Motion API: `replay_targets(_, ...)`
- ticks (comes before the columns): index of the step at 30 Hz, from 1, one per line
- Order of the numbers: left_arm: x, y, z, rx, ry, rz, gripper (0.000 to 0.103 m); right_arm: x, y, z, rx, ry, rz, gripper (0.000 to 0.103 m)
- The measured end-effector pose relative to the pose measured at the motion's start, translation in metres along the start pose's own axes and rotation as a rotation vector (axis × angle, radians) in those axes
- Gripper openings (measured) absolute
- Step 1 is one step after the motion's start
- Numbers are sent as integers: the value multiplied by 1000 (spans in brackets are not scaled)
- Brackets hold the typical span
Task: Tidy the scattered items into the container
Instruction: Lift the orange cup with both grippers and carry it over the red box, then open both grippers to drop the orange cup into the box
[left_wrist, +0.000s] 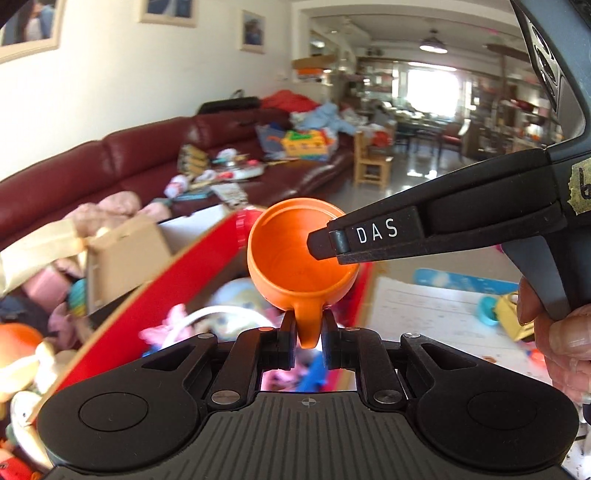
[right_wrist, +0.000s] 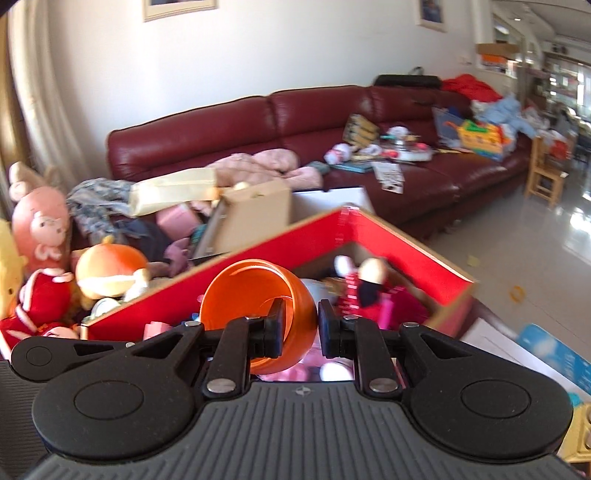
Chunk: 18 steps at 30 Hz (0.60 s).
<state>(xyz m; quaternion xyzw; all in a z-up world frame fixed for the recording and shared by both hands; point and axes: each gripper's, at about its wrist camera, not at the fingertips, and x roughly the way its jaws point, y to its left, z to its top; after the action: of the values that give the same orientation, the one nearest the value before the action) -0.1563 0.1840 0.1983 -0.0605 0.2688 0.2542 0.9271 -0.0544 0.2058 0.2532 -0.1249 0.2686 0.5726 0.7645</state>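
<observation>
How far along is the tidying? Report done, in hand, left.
Done: toys already lie in the red box. In hand: the orange cup, left gripper on its handle, right gripper on its rim, over the box. Left: a yellow toy outside it.

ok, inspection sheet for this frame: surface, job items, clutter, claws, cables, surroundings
surface: pale tiled floor, glossy.
job's things: orange cup above red box, toys already inside.
clutter: plush toys beside the box; clothes and toys on maroon sofa.
grippers: left claw shut on cup handle; right claw pinching cup wall.
cables: nothing seen.
surroundings: framed pictures on wall, wooden chair.
</observation>
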Motion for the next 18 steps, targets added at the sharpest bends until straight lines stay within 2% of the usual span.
replay_targets(2, 0, 14, -3, -27, 18, 32, 10, 16, 15, 4, -19, 22, 37, 25)
replay_targets(3, 2, 19, -4, -41, 37, 41, 22, 25, 21, 5, -33, 41, 48, 29)
replay_targets(4, 6, 29, -8, -57, 75, 45, 33, 36, 28, 5, -55, 78, 61, 57)
replay_targets(5, 10, 36, -11, -77, 108, 54, 54, 45, 33, 4, -66, 108, 49, 91)
replay_targets(6, 12, 42, -15, -104, 132, 66, 82, 50, 35, 2, -73, 118, 29, 98)
replay_targets(8, 11, 52, -23, -143, 148, 87, 98, 46, 37, -6, -85, 103, 14, 97)
replay_targets(10, 9, 60, -28, -155, 158, 93, 98, 44, 32, -10, -65, 116, 28, 97)
replay_targets(14, 10, 74, -34, -186, 183, 103, 99, 45, 16, -15, 17, 140, 1, 98)
replay_targets(18, 19, 76, -35, -165, 193, 109, 101, 49, 3, -21, 80, 178, -18, 98)
